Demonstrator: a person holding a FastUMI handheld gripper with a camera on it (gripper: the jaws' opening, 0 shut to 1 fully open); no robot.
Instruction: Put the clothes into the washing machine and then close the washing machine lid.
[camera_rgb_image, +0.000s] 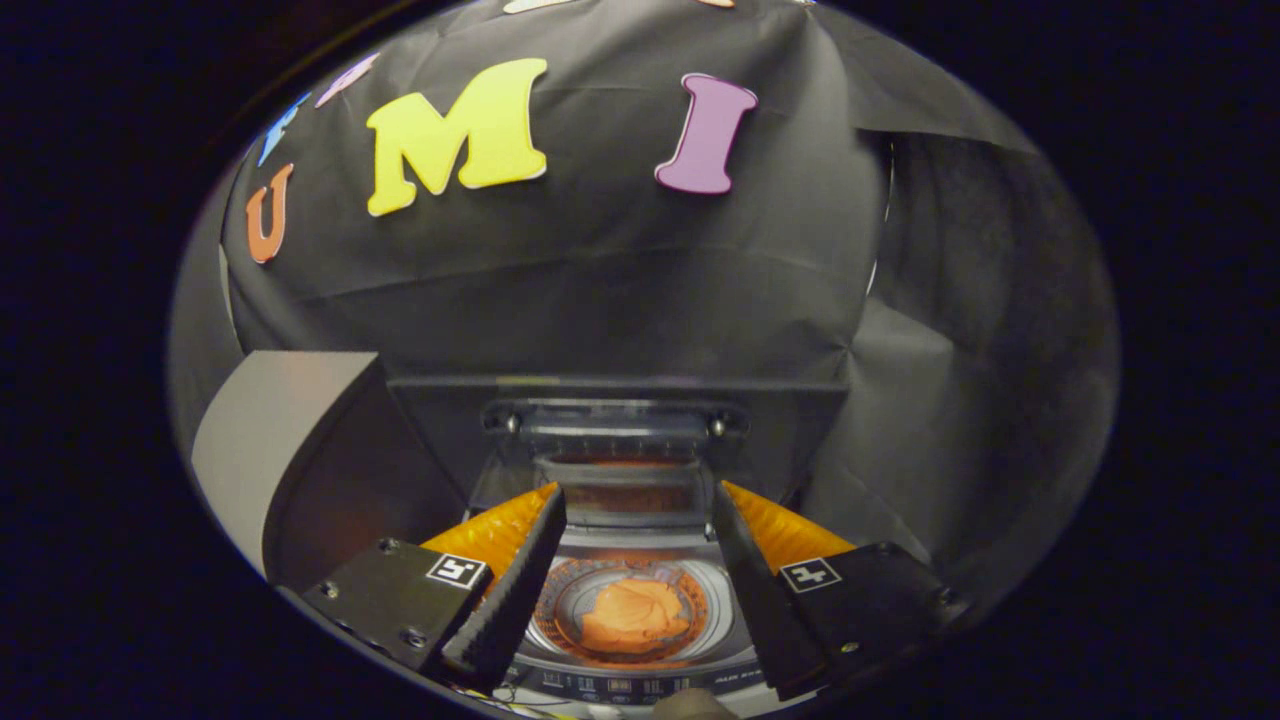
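Black cloth drapes the booth behind and to the right of the washing machine (640, 600), a small top-loader I am looking down into. To its left stands a grey slanted panel (275, 430); I cannot tell what it belongs to. The lid (615, 440) stands raised at the back of the machine, its clear window tilted up toward the cloth wall.

My claw (640, 510) hangs released above the opening, fingers spread wide with nothing between them. Between and below the fingers I see the drum (560, 610), and in it the orange clothes (632, 615), crumpled in a soft heap at the bottom.

So I judge the loading step done and the lid next. The cloth would be light, limp and easily bunched; it needs no more handling unless a fold rides over the rim, and none does from here. The lid looks like stiff, light plastic on a rear hinge. I would take it at its free top edge, near the middle, and draw it forward and down gently, since smooth plastic may slip off the fingers.
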